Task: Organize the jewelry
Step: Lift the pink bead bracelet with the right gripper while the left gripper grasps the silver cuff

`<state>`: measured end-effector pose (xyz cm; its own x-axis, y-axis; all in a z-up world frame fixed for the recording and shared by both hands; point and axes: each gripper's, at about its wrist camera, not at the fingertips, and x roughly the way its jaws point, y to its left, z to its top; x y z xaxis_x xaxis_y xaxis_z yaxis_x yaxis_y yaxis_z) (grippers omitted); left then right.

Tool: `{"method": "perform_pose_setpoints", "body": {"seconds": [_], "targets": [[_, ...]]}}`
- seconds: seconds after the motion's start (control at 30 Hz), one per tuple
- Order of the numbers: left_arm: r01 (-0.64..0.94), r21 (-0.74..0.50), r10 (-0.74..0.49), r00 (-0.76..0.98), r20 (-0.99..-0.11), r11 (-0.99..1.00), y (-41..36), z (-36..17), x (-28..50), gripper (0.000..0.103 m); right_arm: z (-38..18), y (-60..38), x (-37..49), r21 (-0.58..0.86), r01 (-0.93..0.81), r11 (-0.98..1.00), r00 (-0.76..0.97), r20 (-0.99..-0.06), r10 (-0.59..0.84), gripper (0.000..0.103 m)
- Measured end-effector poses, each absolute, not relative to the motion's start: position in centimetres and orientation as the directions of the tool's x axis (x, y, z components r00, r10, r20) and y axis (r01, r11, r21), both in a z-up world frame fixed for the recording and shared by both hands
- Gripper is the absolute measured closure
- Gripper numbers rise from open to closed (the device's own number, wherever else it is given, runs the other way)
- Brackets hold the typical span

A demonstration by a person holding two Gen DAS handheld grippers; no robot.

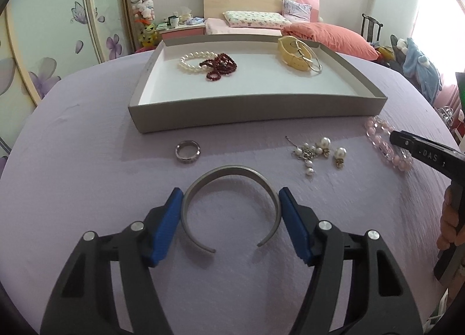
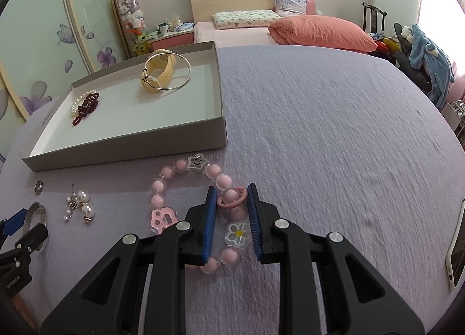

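My left gripper (image 1: 231, 192) is shut on a silver open cuff bracelet (image 1: 229, 170), one blue pad against each side of it, low over the lilac bedspread. My right gripper (image 2: 232, 189) is shut on a pink bead bracelet (image 2: 180, 165) with star and flower charms, its pads pinching a ringed pink bead. The bracelet's loop still lies on the cloth. A patterned ring (image 1: 188, 151) and a cluster of pearl earrings (image 1: 319, 152) lie loose in front of the grey tray (image 1: 255, 111). Inside the tray are a pearl bracelet (image 1: 190, 62), a dark red bead bracelet (image 1: 222, 64), a yellow watch (image 1: 293, 54) and a thin silver bangle (image 1: 315, 66).
A phone (image 2: 457, 250) lies at the right edge of the bedspread. Behind the tray stand a bed with an orange quilt (image 2: 319, 30) and a bedside table. The person's hand (image 1: 452, 218) holds the right gripper's handle at the far right of the left wrist view.
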<state>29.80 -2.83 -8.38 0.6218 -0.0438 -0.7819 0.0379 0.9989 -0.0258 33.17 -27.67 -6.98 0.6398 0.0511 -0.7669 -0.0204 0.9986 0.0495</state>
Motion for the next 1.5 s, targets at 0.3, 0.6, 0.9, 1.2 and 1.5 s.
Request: {"method": "perform_pose_setpoints", "body": {"seconds": [0.3, 0.6, 0.9, 1.2, 1.5], "targets": [[0.035, -0.024, -0.041, 0.627, -0.778, 0.999, -2.7, -8.2, 29.5, 0.038, -6.4, -27.2, 32.5, 0.053, -0.036, 0.998, 0.656, -0.752, 0.064, 0.081], [0.023, -0.035, -0.041, 0.641, -0.767, 0.999, -2.2, -7.5, 28.6, 0.038, -4.1, -26.2, 31.0, 0.069, -0.076, 0.995, 0.709, -0.698, 0.102, 0.081], [0.013, -0.052, -0.047, 0.671, -0.740, 0.999, -1.7, -6.2, 26.7, 0.038, -1.4, -25.6, 28.7, 0.113, -0.122, 0.986, 0.750, -0.640, 0.166, 0.081], [0.011, -0.053, -0.045, 0.717, -0.695, 0.999, -1.2, -4.6, 24.0, 0.038, 0.7, -25.2, 26.1, 0.130, -0.160, 0.979, 0.783, -0.586, 0.206, 0.081], [0.003, -0.071, -0.047, 0.770, -0.637, 0.997, -0.8, -2.6, 22.1, 0.038, 2.3, -24.6, 24.0, 0.140, -0.190, 0.972, 0.811, -0.535, 0.236, 0.081]]}}
